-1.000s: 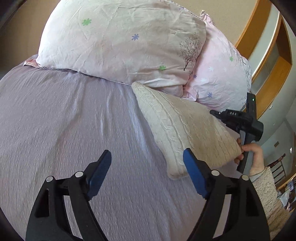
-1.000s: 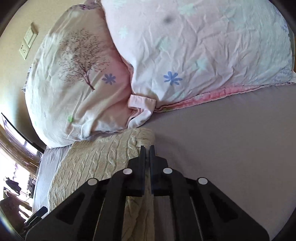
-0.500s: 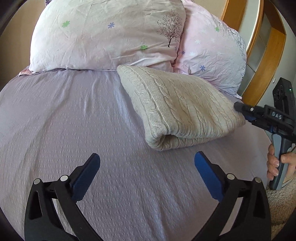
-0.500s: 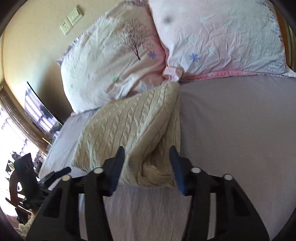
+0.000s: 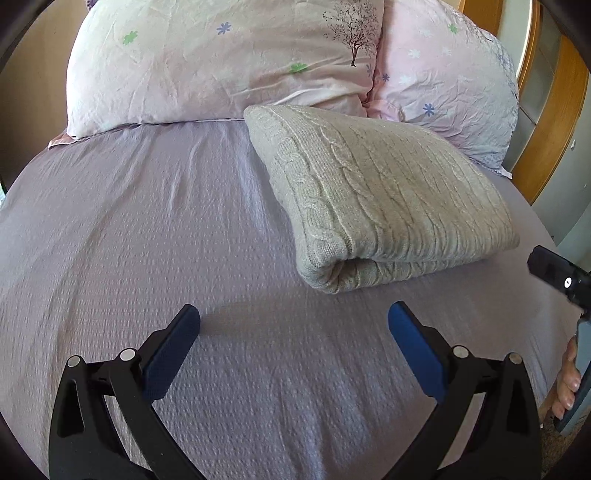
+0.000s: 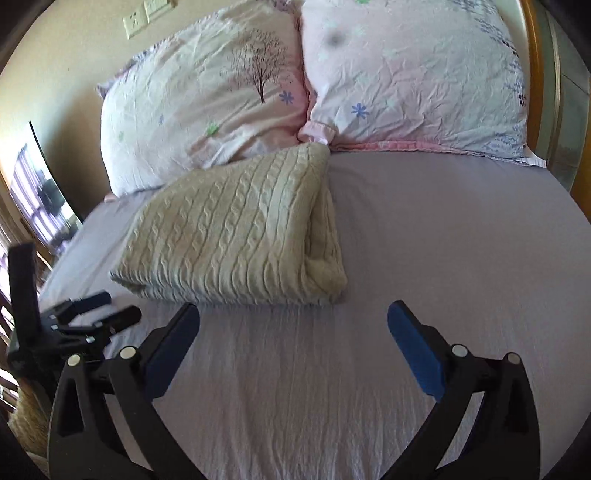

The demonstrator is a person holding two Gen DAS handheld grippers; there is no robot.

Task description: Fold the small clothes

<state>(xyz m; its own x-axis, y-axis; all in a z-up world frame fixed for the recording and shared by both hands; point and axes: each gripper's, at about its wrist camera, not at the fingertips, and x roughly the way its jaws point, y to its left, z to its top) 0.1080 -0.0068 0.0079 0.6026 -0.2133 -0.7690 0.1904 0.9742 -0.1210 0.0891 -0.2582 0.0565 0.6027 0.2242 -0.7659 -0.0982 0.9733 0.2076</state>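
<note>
A cream cable-knit sweater [image 5: 384,195] lies folded in a thick rectangle on the lilac bed sheet [image 5: 147,240], its far corner against the pillows. It also shows in the right wrist view [image 6: 236,232]. My left gripper [image 5: 293,325] is open and empty, held back from the sweater's near folded edge. My right gripper [image 6: 293,321] is open and empty, just in front of the sweater's near edge. The right gripper's tip shows at the right edge of the left wrist view [image 5: 557,277]; the left gripper shows at the left of the right wrist view [image 6: 92,314].
Two pink floral pillows [image 5: 221,62] [image 5: 443,85] lean at the head of the bed. A wooden headboard [image 5: 554,110] curves on the right. A wall with sockets [image 6: 147,14] stands behind the pillows. The sheet [image 6: 443,240] spreads right of the sweater.
My right gripper opened, let go of the sweater and drew back. My left gripper also drew back. The sweater now lies folded and still on the sheet.
</note>
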